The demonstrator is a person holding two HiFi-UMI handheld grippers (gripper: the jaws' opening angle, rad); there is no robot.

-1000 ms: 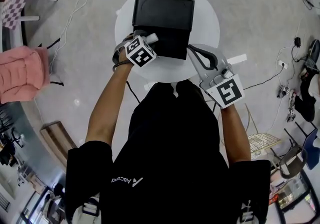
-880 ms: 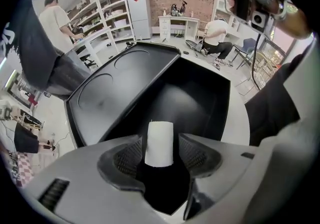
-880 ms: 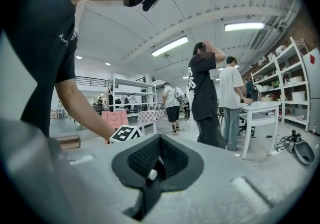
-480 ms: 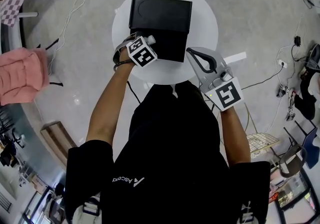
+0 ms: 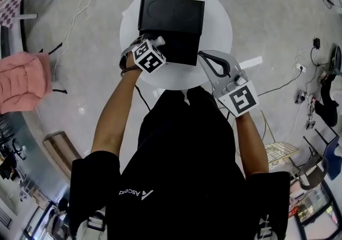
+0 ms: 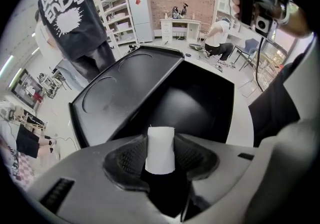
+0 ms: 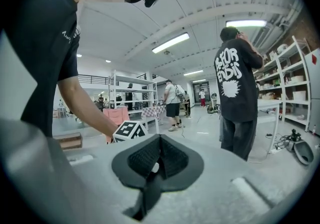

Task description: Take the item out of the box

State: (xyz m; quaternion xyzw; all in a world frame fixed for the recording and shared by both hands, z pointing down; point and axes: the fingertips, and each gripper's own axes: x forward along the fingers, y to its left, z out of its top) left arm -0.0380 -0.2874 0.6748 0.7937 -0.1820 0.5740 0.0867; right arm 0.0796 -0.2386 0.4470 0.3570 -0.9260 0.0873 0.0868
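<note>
An open black box (image 5: 181,46) lies on a round white table (image 5: 216,17), its lid (image 5: 171,14) folded back on the far side. My left gripper (image 5: 156,41) is over the box's near left corner. Its jaws are closing on a small white cylinder-shaped item (image 6: 160,149), which stands upright between the pads (image 6: 127,160). Beyond it the left gripper view shows the dark inside of the box (image 6: 197,103) and the lid (image 6: 125,88). My right gripper (image 5: 206,58) hovers at the table's near right edge, off the box. In the right gripper view my right gripper (image 7: 157,160) is shut with nothing held.
A person in a black printed T-shirt (image 6: 75,13) stands just beyond the table. A pink chair (image 5: 24,81) is on the floor at the left, with cables (image 5: 80,9) running past it. Shelves (image 6: 117,13) line the far wall.
The left gripper has stayed at the box's near left corner with the white item at its tip, shifting only slightly. The right gripper has barely moved.
</note>
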